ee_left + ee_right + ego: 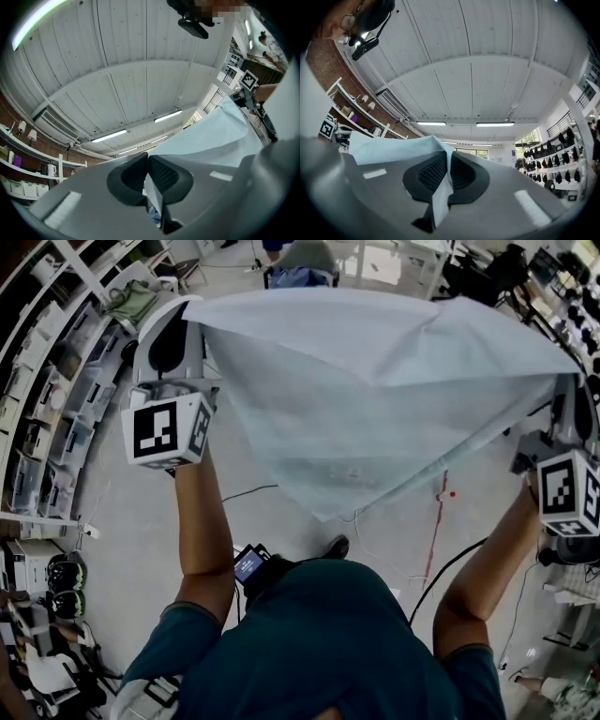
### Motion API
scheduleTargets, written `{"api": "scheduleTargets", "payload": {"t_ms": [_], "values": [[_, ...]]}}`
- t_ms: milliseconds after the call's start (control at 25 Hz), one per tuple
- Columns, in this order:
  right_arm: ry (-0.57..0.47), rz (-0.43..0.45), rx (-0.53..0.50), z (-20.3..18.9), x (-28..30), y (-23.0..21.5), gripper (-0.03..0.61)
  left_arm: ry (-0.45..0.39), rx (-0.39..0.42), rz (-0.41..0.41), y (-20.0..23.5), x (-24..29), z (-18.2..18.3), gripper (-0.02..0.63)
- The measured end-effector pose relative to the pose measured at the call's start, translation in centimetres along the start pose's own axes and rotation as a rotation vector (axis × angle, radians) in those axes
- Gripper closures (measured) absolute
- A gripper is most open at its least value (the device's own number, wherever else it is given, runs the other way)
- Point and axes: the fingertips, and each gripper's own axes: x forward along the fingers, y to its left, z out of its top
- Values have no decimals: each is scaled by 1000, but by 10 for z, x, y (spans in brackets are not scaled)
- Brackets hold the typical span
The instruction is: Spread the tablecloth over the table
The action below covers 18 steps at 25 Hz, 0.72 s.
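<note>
L tongs (147,174) & R tongs (447,172) each clenched on a corner of tablecloth (375,399), stretched in air btwn them

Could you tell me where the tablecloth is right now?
In the head view, the tablecloth hangs mid-air ahead, stretched between the left tongs and right tongs.

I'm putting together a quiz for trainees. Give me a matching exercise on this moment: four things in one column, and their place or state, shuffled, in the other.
Things:
1 tablecloth
2 left gripper
3 right gripper
4 shoe

Places or states:
A down on the floor
B jaws shut on the tablecloth, at the head view's right edge
C held up in the air, sagging to a point
D jaws shut on the tablecloth, at the head view's left

Pairs: 1-C, 2-D, 3-B, 4-A
</note>
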Motion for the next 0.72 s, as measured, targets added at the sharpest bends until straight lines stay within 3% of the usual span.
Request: {"api": "scheduleTargets", "payload": {"t_ms": [440,720], "values": [[-1,36,24,-16,47,-33,565,31,34,34,-20,36,-3,614],[32,27,-7,-36,85,-18,565,21,31,26,0,71,-31,614]]}}
